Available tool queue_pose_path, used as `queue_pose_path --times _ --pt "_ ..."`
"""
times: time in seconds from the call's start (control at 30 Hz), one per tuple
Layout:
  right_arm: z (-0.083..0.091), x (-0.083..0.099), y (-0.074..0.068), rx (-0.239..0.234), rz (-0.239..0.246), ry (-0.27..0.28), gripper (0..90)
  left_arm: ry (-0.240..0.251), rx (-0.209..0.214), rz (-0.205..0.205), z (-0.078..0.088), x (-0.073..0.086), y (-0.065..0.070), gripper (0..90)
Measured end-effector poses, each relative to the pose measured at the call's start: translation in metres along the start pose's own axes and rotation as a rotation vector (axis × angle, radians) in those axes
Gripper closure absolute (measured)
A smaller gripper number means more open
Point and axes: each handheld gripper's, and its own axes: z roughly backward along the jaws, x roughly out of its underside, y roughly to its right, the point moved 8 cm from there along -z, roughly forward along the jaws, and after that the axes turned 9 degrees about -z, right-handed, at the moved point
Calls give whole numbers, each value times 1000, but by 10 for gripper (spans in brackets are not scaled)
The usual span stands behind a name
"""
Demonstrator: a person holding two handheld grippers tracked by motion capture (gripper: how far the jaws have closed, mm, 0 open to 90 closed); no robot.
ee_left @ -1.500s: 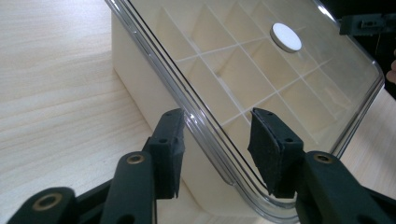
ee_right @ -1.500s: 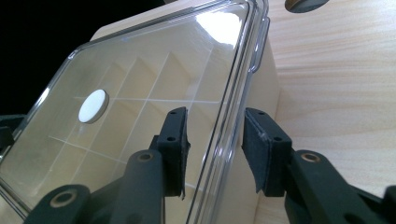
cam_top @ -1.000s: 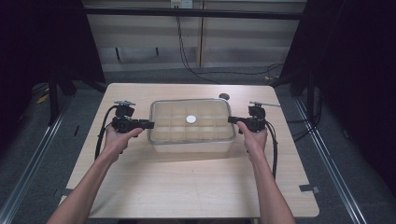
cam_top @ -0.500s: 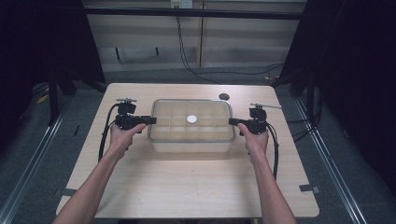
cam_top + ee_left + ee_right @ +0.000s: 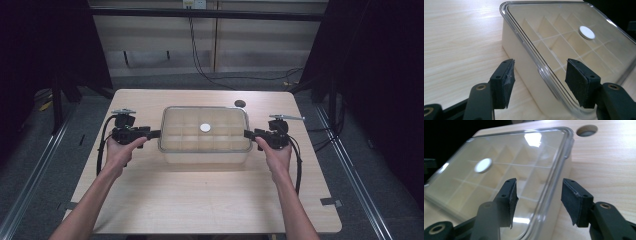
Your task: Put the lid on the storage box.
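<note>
On the pale wooden table, the clear lidded plastic box with inner dividers sits mid-table, and both the left gripper and right gripper have just sprung apart off its lid edges (looks set down, job basically done).

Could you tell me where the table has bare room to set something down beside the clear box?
The widest bare patch of the table lies between the lidded box and the near edge, between the person's forearms. A narrower strip runs behind the box, holding only a round cable hole. The box ends are crowded: left gripper and right gripper stand open there.
</note>
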Motion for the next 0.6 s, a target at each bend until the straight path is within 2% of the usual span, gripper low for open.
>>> queue_pose_path --times 0.13,0.23,0.4,0.47,0.57,0.6 --pt "23 10 -12 -29 50 21 461 -3 -4 -45 17 13 10 405" --pt "35 20 -16 -49 61 34 464 -2 6 -71 26 23 20 419" --pt "52 45 -17 -46 92 38 455 -14 26 -109 39 46 38 418" --pt "58 57 -16 -43 93 38 452 -8 38 -92 43 55 45 402" --pt "66 71 -14 -43 97 42 421 -2 31 -100 51 73 52 364" --pt "69 75 -14 -45 106 46 414 11 33 -82 54 78 53 360"
